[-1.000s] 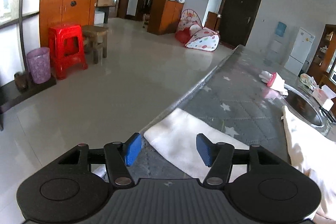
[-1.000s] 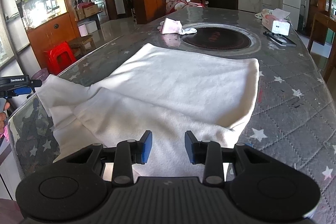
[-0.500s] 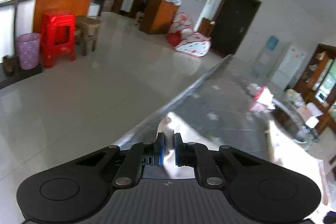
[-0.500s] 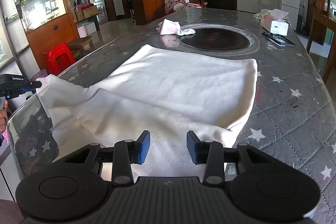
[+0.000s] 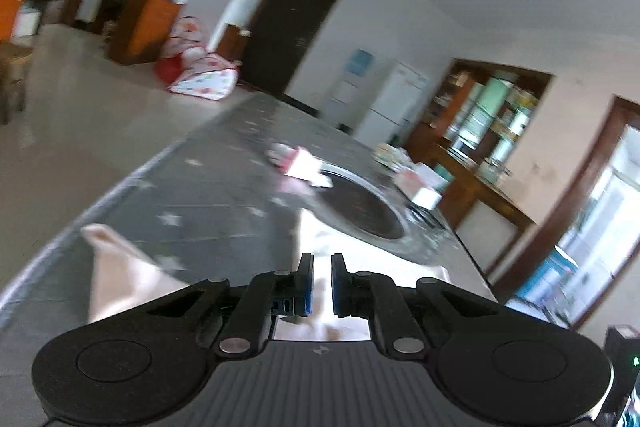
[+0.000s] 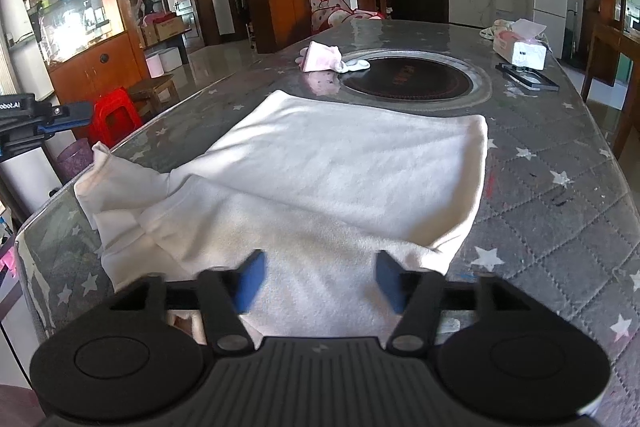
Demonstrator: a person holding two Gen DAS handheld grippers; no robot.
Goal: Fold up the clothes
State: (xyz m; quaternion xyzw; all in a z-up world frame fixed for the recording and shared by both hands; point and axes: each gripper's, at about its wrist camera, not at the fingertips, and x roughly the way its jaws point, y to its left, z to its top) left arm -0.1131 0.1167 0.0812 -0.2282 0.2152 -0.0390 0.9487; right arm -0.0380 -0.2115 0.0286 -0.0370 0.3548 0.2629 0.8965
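1. Left wrist view, lower centre: left gripper (image 5: 321,277), jaws drawn close with only a narrow slit between the blue pads (image 5: 307,287). Pale cloth shows in and behind the slit; whether the pads actually pinch it cannot be told, as the frame is blurred.
2. Left wrist view, lower left to centre: cream garment (image 5: 120,275), one pointed corner raised at left, the rest running under the gripper toward centre frame.
3. Left wrist view, middle: grey star-patterned tabletop (image 5: 208,195), carrying a round black inset cooktop (image 5: 360,207) right of centre and a small pink-and-white cloth (image 5: 300,163) just beside its upper-left rim.
4. Right wrist view, lower centre: right gripper (image 6: 318,281), jaws spread wide, blue pads (image 6: 250,281) hovering over the near edge of the garment with nothing between them.
5. Right wrist view, centre: cream garment (image 6: 320,179) lying on the tabletop (image 6: 560,227), flat at right, rumpled and bunched at left near the table edge.
6. Right wrist view, upper centre: cooktop (image 6: 408,79) beyond the garment; pink-and-white cloth (image 6: 324,57) at its left rim; tissue box (image 6: 518,47) at upper right.
7. Right wrist view, left edge: left gripper (image 6: 60,115), seen side-on above the garment's left corner and apart from it.
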